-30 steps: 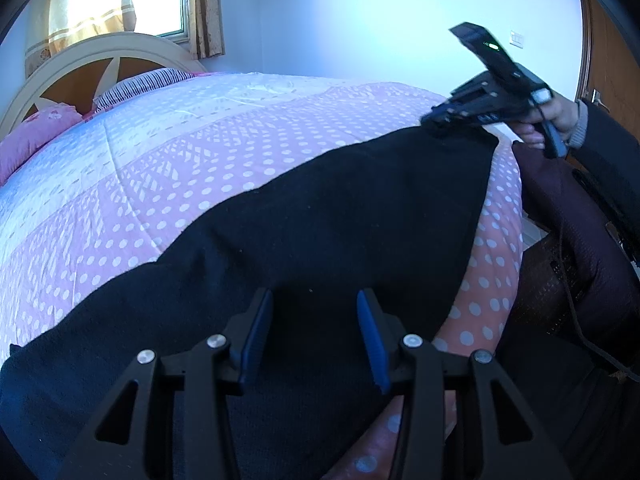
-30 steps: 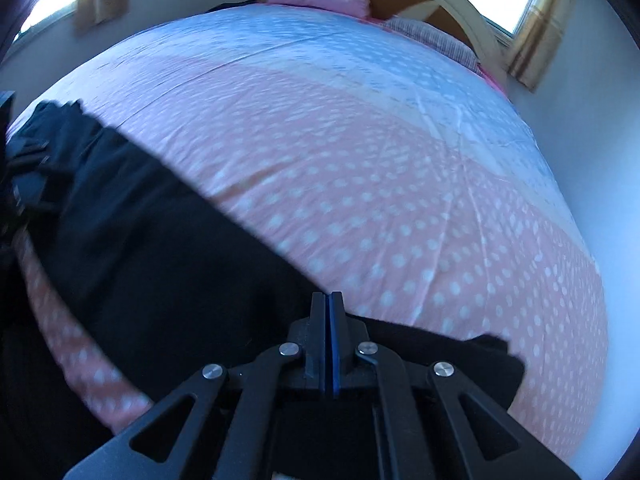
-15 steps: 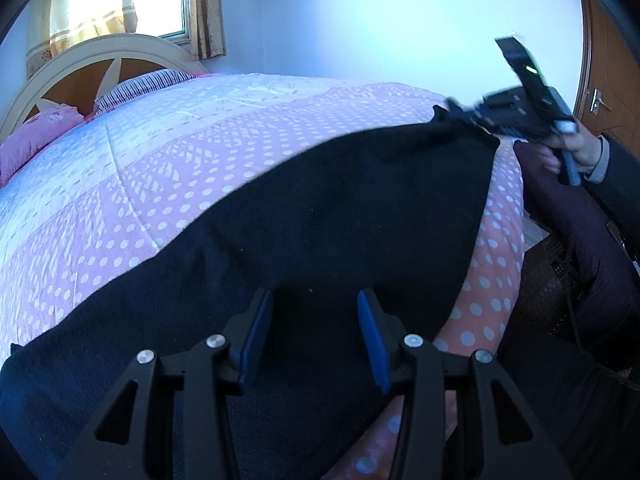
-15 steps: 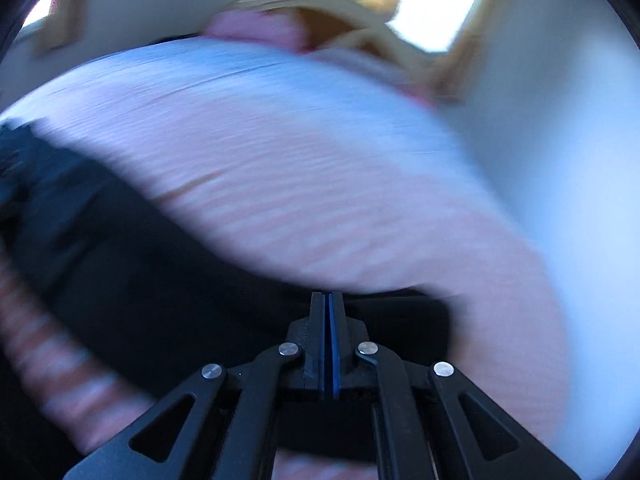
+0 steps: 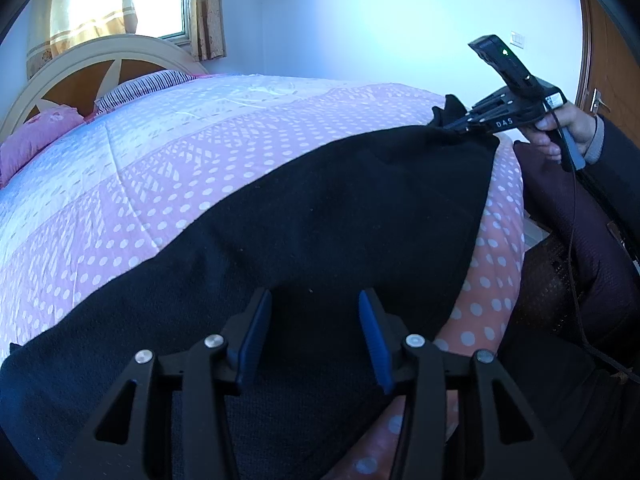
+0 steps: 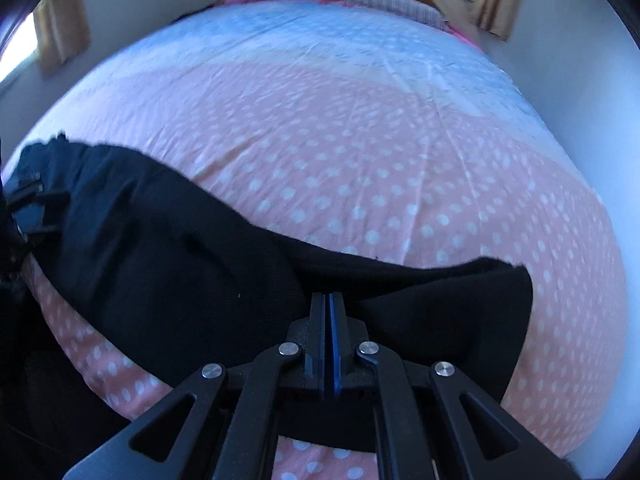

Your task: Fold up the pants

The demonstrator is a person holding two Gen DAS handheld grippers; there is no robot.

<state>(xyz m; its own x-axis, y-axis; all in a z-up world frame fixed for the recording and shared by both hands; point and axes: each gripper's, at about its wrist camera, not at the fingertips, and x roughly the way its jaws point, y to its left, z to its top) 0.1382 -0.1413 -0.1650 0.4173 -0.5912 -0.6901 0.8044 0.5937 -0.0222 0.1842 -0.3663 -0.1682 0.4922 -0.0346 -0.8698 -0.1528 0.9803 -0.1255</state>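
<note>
The left gripper [image 5: 316,330] is low in the foreground of its own view, its two blue-padded fingers [image 5: 253,336] spread well apart with nothing between them. Across the frame, the right gripper [image 5: 448,122] is held out at arm's length, pointing left. A hand [image 5: 568,132] grips its handle, with a grey cuff and dark sleeve [image 5: 616,160] behind the wrist. In the right wrist view, that gripper's blue pads [image 6: 327,340] are pressed flat together on black fabric.
</note>
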